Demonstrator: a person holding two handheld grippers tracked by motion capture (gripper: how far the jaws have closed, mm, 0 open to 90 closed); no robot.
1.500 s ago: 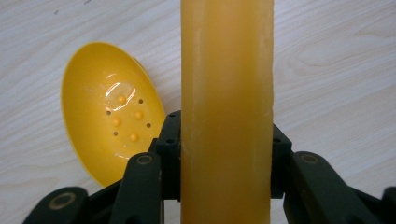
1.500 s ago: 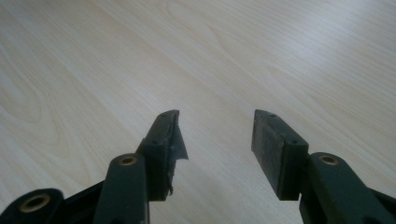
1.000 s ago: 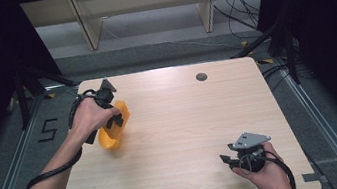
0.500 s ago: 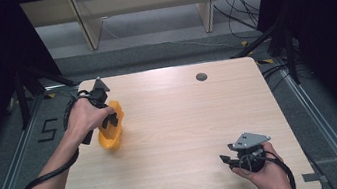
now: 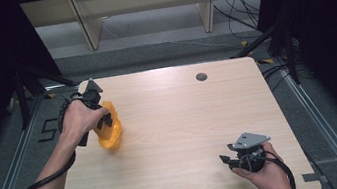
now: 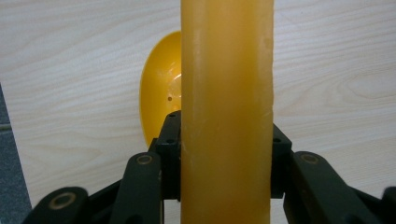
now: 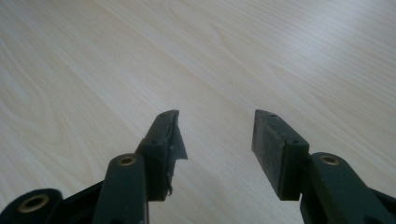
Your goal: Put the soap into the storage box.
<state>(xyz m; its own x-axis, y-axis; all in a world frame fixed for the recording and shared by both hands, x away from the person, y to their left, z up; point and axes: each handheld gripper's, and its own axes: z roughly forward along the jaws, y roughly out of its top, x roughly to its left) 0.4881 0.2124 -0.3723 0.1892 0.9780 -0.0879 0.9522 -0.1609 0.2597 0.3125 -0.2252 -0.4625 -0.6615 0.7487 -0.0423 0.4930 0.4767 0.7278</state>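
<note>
A yellow-orange plastic scoop (image 5: 109,129) is held at the left side of the wooden table (image 5: 186,122). My left gripper (image 5: 104,121) is shut on its thick handle (image 6: 227,93), which runs straight up between the jaws in the left gripper view. The scoop's rounded yellow bowl (image 6: 161,93) shows behind the handle, close over the table top. My right gripper (image 5: 226,159) rests near the front right of the table, held in a hand. It is open, and its jaws (image 7: 215,126) stand apart over bare wood with nothing between them.
A small dark round grommet (image 5: 201,76) sits in the table near its far edge. Black cables (image 5: 246,17) and a light shelf frame (image 5: 143,7) lie on the floor beyond the table. The left edge of the table is close to the scoop.
My left gripper has shifted a little to the left with the scoop still in it. The right gripper has not moved.
</note>
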